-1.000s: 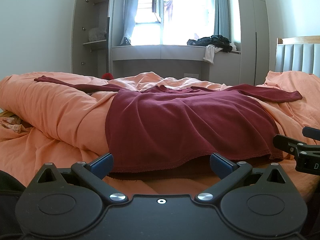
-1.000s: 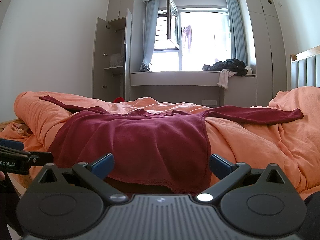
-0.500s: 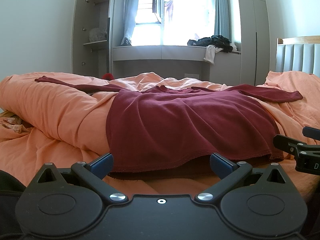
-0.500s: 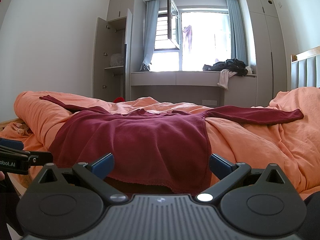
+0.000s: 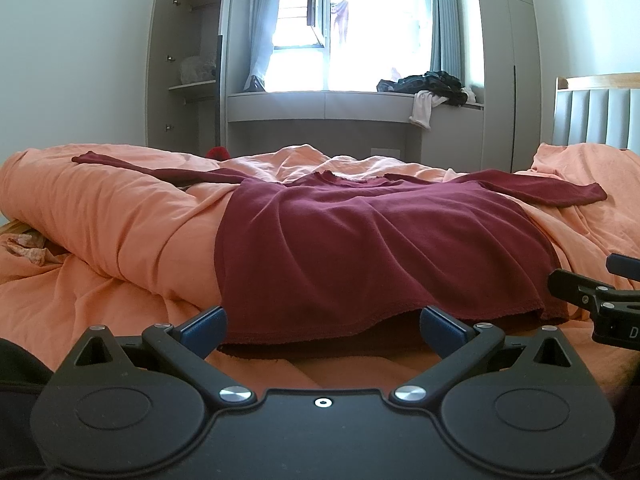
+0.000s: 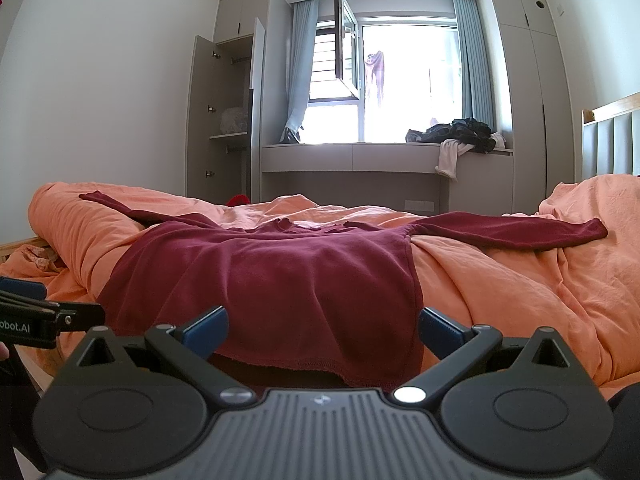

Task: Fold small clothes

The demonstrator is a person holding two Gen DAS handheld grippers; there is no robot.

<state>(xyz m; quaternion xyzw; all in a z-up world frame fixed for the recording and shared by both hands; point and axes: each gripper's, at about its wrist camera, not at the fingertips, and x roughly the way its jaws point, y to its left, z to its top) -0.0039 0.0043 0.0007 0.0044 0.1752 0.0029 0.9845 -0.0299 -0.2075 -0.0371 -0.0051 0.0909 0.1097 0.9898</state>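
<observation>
No fold had been made yet, as far as the views showed. The dark red long-sleeved top (image 5: 372, 240) lay spread flat across the orange duvet (image 5: 112, 220) on the bed, hem toward the near edge and neckline toward the far edge by the window. Going left to right, the left sleeve (image 5: 160, 170) ran out toward the far left corner of the bed, the body lay in the middle, and the right sleeve (image 5: 552, 192) stretched toward the headboard side. By my reading, both sleeves and the body still had to be folded in, so the whole job remained.

The left hand-held gripper (image 5: 322, 322) hung just short of the hem near its left end, fingers spread wide and holding nothing. The right hand-held gripper (image 6: 323, 326) sat just short of the hem's right corner, likewise spread wide and empty.

Against the frames from a second and half a second before, nothing had visibly changed: the top lay in the same folds and both hand-held grippers kept the same places and the same spread.
</observation>
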